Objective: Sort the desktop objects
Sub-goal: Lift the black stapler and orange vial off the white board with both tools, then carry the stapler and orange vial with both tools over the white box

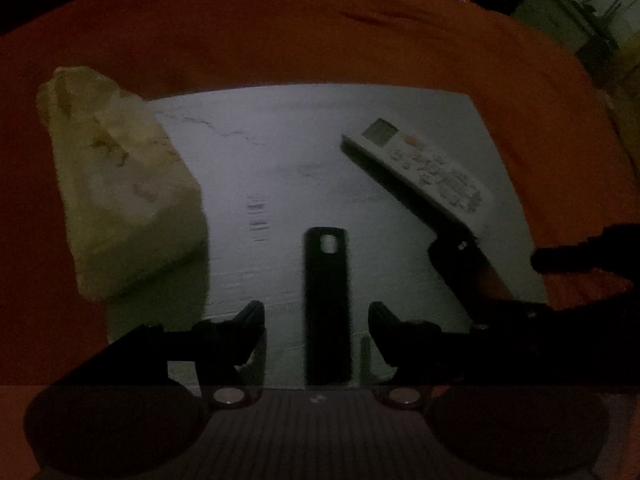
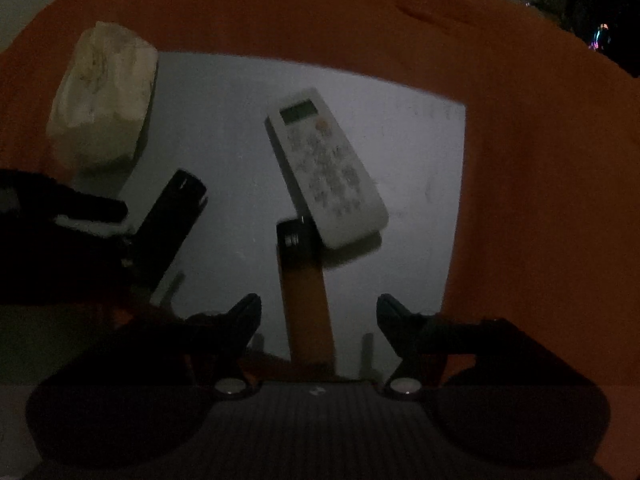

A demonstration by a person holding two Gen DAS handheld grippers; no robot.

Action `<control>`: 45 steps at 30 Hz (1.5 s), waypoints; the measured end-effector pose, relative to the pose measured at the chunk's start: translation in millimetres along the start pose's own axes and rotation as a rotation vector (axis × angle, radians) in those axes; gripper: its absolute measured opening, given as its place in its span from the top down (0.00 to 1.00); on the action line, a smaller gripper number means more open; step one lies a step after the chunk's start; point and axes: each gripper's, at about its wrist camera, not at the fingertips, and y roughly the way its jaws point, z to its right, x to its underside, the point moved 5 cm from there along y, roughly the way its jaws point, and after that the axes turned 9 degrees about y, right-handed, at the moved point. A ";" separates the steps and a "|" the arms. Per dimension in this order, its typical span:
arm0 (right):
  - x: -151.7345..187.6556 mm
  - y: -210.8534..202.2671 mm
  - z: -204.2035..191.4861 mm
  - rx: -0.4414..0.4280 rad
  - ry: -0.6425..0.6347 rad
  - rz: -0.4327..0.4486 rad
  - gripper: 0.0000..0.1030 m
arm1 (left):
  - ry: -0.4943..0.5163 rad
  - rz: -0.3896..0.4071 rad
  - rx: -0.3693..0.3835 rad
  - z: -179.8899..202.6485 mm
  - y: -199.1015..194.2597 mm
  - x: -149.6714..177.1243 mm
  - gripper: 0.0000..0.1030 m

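Jaws apart, remote (image 2: pixel 326 168) on white mat (image 2: pixel 224 128)

Remote (image 2: pixel 326 168), perhaps lighter (image 2: pixel 306 280), block the mat (image 2: pixel 224 120).

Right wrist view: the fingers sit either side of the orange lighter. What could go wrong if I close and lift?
The white remote seems to touch the orange lighter at its black cap, so lifting may drag or tip it. The left gripper, open around the black bar, is close beside; the two could bump.
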 end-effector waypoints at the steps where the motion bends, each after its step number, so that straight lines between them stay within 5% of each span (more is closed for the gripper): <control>1: -2.4 1.3 -2.0 0.003 -0.005 0.000 0.34 | -0.002 -0.003 0.008 2.5 1.9 -0.9 0.47; 6: 1.1 9.0 -11.3 0.047 -0.086 -0.032 0.38 | 0.047 -0.025 0.002 10.5 18.7 -2.5 0.45; 8: 5.5 11.3 -13.6 0.045 -0.107 -0.034 0.49 | 0.049 -0.012 -0.002 10.3 20.5 -2.4 0.47; 13: 11.6 19.6 -17.9 0.060 -0.147 -0.040 0.73 | 0.072 -0.007 0.005 12.2 20.2 -3.9 0.78; 30: -6.7 -30.3 -5.7 0.014 -0.021 0.036 0.73 | 0.091 0.048 0.021 20.3 -27.0 -10.8 0.78; 45: 14.6 -137.0 -46.3 -0.001 0.014 0.125 0.73 | 0.120 0.052 0.015 28.5 -124.9 31.3 0.78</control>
